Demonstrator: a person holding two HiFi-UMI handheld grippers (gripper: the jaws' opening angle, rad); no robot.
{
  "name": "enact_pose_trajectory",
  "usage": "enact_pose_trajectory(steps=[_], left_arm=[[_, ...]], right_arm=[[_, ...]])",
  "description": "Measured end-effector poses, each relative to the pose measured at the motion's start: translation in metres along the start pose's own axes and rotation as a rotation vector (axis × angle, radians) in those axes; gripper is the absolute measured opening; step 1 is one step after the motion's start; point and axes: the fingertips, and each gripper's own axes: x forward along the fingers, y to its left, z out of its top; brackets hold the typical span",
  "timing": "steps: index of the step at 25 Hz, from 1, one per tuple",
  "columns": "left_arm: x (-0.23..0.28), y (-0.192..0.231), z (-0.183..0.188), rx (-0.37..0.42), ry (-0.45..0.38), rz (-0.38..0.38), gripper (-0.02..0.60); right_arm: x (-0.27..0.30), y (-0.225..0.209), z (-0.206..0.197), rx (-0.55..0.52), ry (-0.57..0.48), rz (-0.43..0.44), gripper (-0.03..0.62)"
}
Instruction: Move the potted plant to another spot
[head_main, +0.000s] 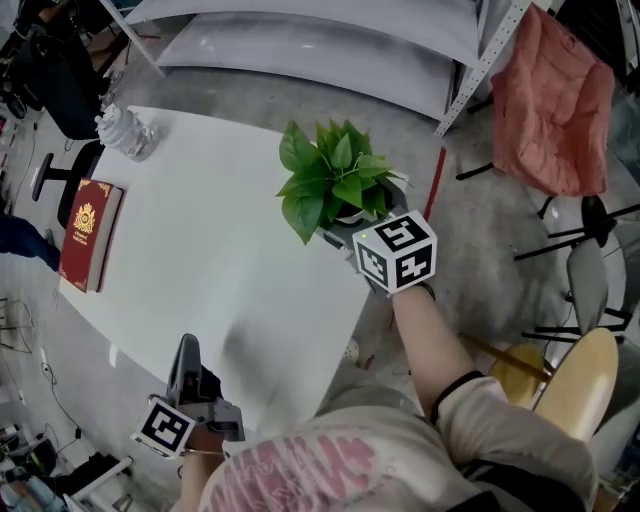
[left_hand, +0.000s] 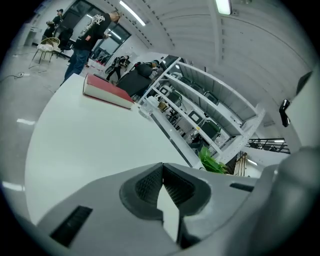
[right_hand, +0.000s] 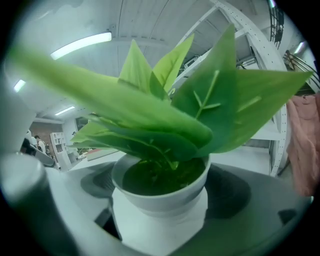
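The right tongs (right_hand: 161, 216) were pinching the round white pot (right_hand: 159, 199) of a green-leaved potted plant (right_hand: 165, 120), one grey jaw on each side of the pot wall just under its flared rim. In the head view this pair sat right of centre, at the right-hand edge of the white tabletop (head_main: 220, 250); whether the pot rested on it or hung just clear could not be told. The pot looked stiff, smooth and probably glazed, so it would likely be light but slippery. The wall beneath the rim seemed the best place to hold it, since the rim could act as a stop against sliding. The broad leaves looked soft and spread wider than the pot, so the load was likely top-heavy and best kept upright to keep the soil in. The left tongs (left_hand: 161, 184) were pressed together at their tips on nothing, low at the lower left of the head view. Further out, a red hardback book (head_main: 90, 235) lay at the left edge and a clear crumpled bottle (head_main: 125, 132) at the upper left.
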Motion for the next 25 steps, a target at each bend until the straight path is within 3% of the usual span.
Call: enact_pose_trajectory(steps=[7,10,18,25], left_arm=[[-0.009,0.005,-0.008,0.004,0.015,-0.051,0.003],[-0.023,0.010,-0.006,0.001,0.019,-0.059,0.003],[-0.071,0.048,0.011,0.000,0.010,-0.074,0.003],[-0.132,0.081,0.034,-0.003,-0.017,-0.154,0.003]], right_arm=[[-0.021,0.030,-0.015,-0.029,0.052,0.010,0.546],[-0.034,0.053,-0.025,0.009,0.074,0.017,0.545],[-0.068,0.141,-0.044,0.024,0.106,0.028,0.545],[-0.087,0.236,-0.063,0.080,0.113,0.034,0.545]])
